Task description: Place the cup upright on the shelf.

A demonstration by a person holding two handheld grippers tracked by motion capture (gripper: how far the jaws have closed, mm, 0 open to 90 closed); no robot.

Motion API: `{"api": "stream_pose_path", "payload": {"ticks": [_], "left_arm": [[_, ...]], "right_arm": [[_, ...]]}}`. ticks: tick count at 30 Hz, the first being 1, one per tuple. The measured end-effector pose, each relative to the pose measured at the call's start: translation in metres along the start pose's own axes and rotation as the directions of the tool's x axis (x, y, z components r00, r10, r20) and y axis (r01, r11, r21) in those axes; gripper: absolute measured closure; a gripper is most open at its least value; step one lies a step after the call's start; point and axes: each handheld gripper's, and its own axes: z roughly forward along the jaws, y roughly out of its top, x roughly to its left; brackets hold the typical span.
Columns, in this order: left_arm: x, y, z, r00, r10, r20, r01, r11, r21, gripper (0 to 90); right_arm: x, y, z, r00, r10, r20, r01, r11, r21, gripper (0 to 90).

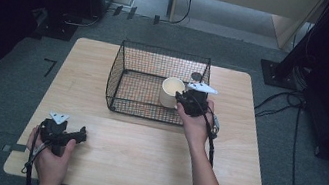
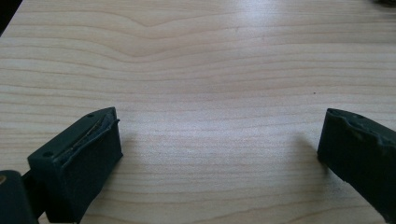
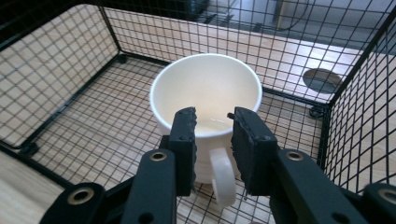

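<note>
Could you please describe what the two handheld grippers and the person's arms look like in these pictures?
Both tools are black. The left gripper and the right gripper each carry a pale grey three-cornered plate on top and trail a dark cable. Each has two chunky black jaws with ridged, rubbery pads and round bolt holes along the linkage. The person's forearms are bare, with no sleeves in sight.

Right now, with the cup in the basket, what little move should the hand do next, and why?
Probably open the right gripper a bit more and draw it back. The cup seems to rest on the basket floor, and its handle sits between the fingers with gaps on both sides, so it looks let go.
</note>
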Motion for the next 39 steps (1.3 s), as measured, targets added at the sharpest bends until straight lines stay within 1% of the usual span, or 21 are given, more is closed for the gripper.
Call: {"api": "stream_pose_path", "payload": {"ticks": [4, 5, 6, 7, 8, 9, 10, 11, 13, 16, 18, 20, 21, 22, 24, 27, 31, 32, 36, 37, 39], "left_arm": [[0.000, 0.000, 0.000, 1.0000, 0.000, 0.000, 0.000, 1.0000, 0.000, 0.0], [0.000, 0.000, 0.000, 1.0000, 0.000, 0.000, 0.000, 1.0000, 0.000, 0.0], [0.000, 0.000, 0.000, 1.0000, 0.000, 0.000, 0.000, 1.0000, 0.000, 0.0], [0.000, 0.000, 0.000, 1.0000, 0.000, 0.000, 0.000, 1.0000, 0.000, 0.0], [0.000, 0.000, 0.000, 1.0000, 0.000, 0.000, 0.000, 1.0000, 0.000, 0.0], [0.000, 0.000, 0.000, 1.0000, 0.000, 0.000, 0.000, 1.0000, 0.000, 0.0], [0.000, 0.000, 0.000, 1.0000, 0.000, 0.000, 0.000, 1.0000, -0.001, 0.0], [0.000, 0.000, 0.000, 1.0000, 0.000, 0.000, 0.000, 1.0000, -0.002, 0.0], [0.000, 0.000, 0.000, 1.0000, 0.000, 0.000, 0.000, 1.0000, -0.002, 0.0], [0.000, 0.000, 0.000, 1.0000, 0.001, 0.000, -0.001, 1.0000, -0.002, 0.0], [0.000, 0.000, 0.000, 1.0000, 0.000, 0.000, 0.000, 1.0000, -0.003, 0.0], [0.000, 0.000, 0.000, 1.0000, 0.000, 0.000, 0.000, 1.0000, -0.003, 0.0], [0.000, 0.000, 0.000, 1.0000, -0.001, 0.000, 0.001, 1.0000, -0.003, 0.0], [0.000, 0.000, 0.000, 1.0000, -0.001, 0.000, 0.001, 1.0000, -0.002, 0.0], [0.000, 0.000, 0.000, 1.0000, 0.003, 0.000, -0.003, 1.0000, 0.000, 0.0], [0.000, 0.000, 0.000, 1.0000, 0.002, 0.000, -0.002, 1.0000, 0.000, 0.0], [0.000, 0.000, 0.000, 1.0000, 0.002, 0.000, -0.002, 1.0000, 0.000, 0.0], [0.000, 0.000, 0.000, 1.0000, 0.002, 0.000, -0.002, 1.0000, 0.000, 0.0], [0.000, 0.000, 0.000, 1.0000, 0.002, 0.000, -0.002, 1.0000, 0.000, 0.0], [0.000, 0.000, 0.000, 1.0000, 0.002, 0.000, -0.002, 1.0000, 0.000, 0.0], [0.000, 0.000, 0.000, 1.0000, 0.002, 0.000, -0.002, 1.0000, 0.000, 0.0]], "right_arm": [[0.002, -0.002, -0.010, 0.9992, -0.016, -0.038, 0.016, 1.000, 0.000, 54.7], [0.003, -0.003, -0.013, 0.9990, -0.020, -0.040, 0.020, 1.000, -0.002, 49.9], [0.003, -0.003, -0.013, 0.9990, -0.020, -0.040, 0.020, 1.000, -0.002, 49.9], [0.003, -0.004, -0.016, 0.9987, -0.020, -0.046, 0.020, 1.000, -0.002, 44.7], [0.004, -0.007, -0.023, 0.9980, -0.025, -0.058, 0.024, 1.000, -0.003, 35.8], [0.004, -0.009, -0.026, 0.9980, -0.028, -0.057, 0.028, 1.000, -0.003, 30.2], [0.004, -0.009, -0.026, 0.9980, -0.028, -0.057, 0.028, 1.000, -0.003, 30.2], [0.005, -0.011, -0.030, 0.9982, -0.034, -0.050, 0.034, 0.999, -0.001, 24.4], [0.005, -0.016, -0.036, 0.9977, -0.039, -0.055, 0.039, 0.999, 0.009, 13.8], [0.006, -0.022, -0.047, 0.9968, -0.053, -0.060, 0.054, 0.998, 0.014, 5.2], [0.004, -0.029, -0.057, 0.9961, -0.050, -0.073, 0.051, 0.999, 0.015, 0.0], [0.003, -0.031, -0.060, 0.9965, -0.046, -0.071, 0.047, 0.999, 0.014, 0.0], [0.000, -0.036, -0.067, 0.9969, -0.041, -0.066, 0.042, 0.999, 0.006, 0.0], [0.000, -0.036, -0.067, 0.9969, -0.041, -0.066, 0.042, 0.999, 0.006, 0.0], [-0.004, -0.045, -0.075, 0.9978, -0.047, -0.047, 0.048, 0.999, 0.003, 0.0], [-0.008, -0.051, -0.080, 0.9981, -0.045, -0.042, 0.046, 0.999, 0.005, 0.0], [-0.017, -0.063, -0.088, 0.9989, -0.036, -0.031, 0.036, 0.999, 0.004, 0.0], [-0.021, -0.068, -0.092, 0.9993, -0.029, -0.022, 0.029, 1.000, 0.006, 0.0], [-0.032, -0.079, -0.098, 0.9999, -0.011, -0.007, 0.011, 1.000, 0.009, 0.0], [-0.032, -0.079, -0.098, 0.9999, -0.011, -0.007, 0.011, 1.000, 0.009, 0.0], [-0.040, -0.088, -0.101, 0.9999, 0.001, 0.011, -0.002, 1.000, 0.018, 0.0]]}}
